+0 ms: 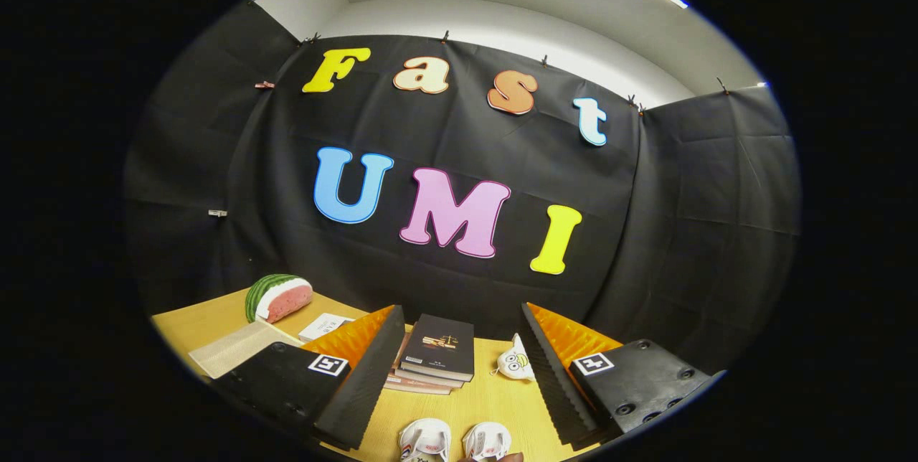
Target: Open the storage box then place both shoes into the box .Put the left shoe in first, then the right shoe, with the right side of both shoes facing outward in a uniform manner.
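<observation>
The tongs (459, 369) were wide open and held nothing. Two small white shoes (455, 440) lay side by side on the yellow wooden table (495, 397), low between the tongs' two fingers. Just beyond them sat a stack of dark books (436, 361), with a small white toy (516, 363) beside it.

Two small white shoes (455, 440) sat side by side on the light wooden surface (495, 397), close together with their toes pointing away toward a stack of books (436, 361). They looked like little sandals with open straps across the top. They lay low between the widely parted jaws, touching neither; their near ends were cut off from sight.
</observation>
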A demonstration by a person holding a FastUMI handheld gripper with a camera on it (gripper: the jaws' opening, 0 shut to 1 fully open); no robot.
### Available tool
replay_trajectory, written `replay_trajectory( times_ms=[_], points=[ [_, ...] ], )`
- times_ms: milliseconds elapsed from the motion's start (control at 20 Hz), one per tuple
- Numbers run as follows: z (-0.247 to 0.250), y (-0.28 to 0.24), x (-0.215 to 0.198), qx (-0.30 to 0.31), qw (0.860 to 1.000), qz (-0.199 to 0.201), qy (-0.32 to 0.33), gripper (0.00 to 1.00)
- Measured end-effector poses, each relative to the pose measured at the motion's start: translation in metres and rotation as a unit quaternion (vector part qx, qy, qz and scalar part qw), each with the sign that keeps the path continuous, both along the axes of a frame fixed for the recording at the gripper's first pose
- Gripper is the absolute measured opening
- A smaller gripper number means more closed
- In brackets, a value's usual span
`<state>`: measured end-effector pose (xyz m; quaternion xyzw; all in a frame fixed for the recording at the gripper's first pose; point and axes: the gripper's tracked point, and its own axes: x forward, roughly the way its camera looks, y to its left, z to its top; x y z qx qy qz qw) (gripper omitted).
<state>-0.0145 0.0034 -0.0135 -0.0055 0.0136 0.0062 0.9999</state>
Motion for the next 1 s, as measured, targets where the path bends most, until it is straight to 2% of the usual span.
replay_trajectory(
  times_ms=[250, 600, 700, 800, 1000],
  points=[
    [0.004, 0.006, -0.001, 0.001, 1.0, 0.011, -0.005, 0.98],
    [0.003, 0.061, -0.002, 0.04, 0.99, 0.135, 0.011, 0.98],
    [-0.001, 0.091, -0.006, 0.068, 0.978, 0.193, 0.029, 0.98],
    [-0.012, 0.114, -0.008, 0.103, 0.961, 0.251, 0.062, 0.98],
    [-0.048, 0.156, -0.02, 0.19, 0.905, 0.344, 0.165, 0.99]
  ],
)
